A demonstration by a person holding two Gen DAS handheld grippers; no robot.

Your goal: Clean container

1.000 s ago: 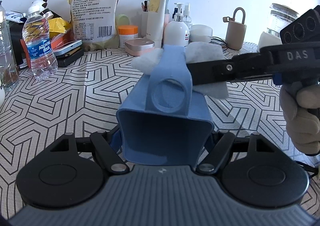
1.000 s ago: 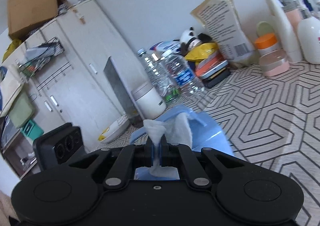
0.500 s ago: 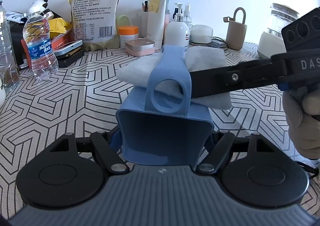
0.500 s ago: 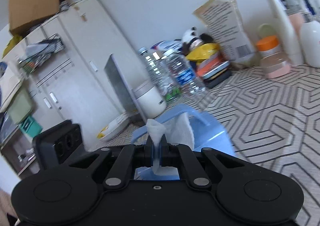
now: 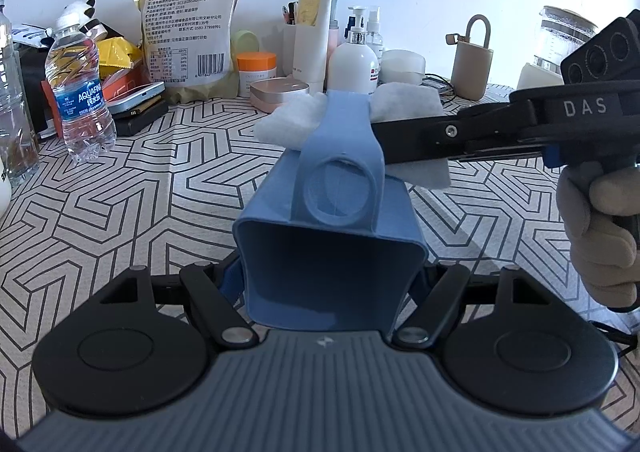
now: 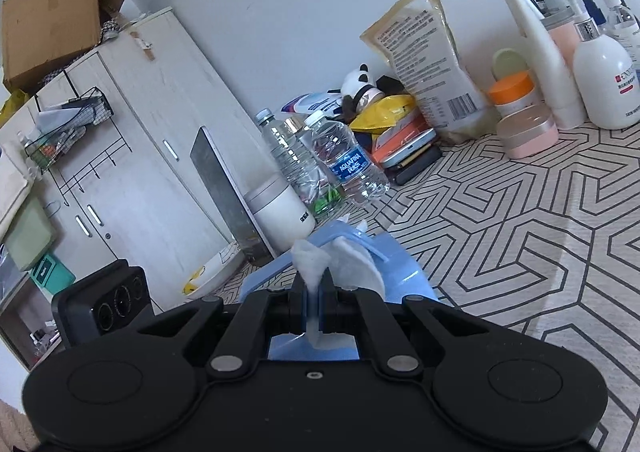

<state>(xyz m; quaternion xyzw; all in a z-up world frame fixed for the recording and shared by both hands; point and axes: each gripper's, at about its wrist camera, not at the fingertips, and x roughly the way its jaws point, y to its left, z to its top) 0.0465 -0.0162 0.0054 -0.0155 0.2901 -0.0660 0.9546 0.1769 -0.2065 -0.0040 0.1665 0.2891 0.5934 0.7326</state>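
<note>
A blue plastic container [image 5: 328,244] with a looped handle [image 5: 340,156] lies on its side, open mouth toward the left wrist camera. My left gripper [image 5: 328,284] is shut on the container; its fingertips are hidden by the body. My right gripper [image 5: 384,140] comes in from the right, shut on a white wipe [image 5: 292,124] pressed against the far side by the handle. In the right wrist view the right gripper [image 6: 312,292] pinches the wipe [image 6: 352,260] above the container [image 6: 400,276].
A patterned tablecloth [image 5: 160,180] covers the table. Along the back wall stand water bottles [image 5: 78,92], a snack bag [image 5: 186,24], an orange-lidded jar [image 5: 256,70], a pink case [image 5: 280,94], lotion bottles [image 5: 352,64] and a glass blender jar [image 5: 560,40]. A cupboard [image 6: 132,156] stands beyond the table's left end.
The right gripper has moved the wipe along the container's far side, first left and toward the mouth, then back up toward the handle's far end. The left gripper and container stay still.
</note>
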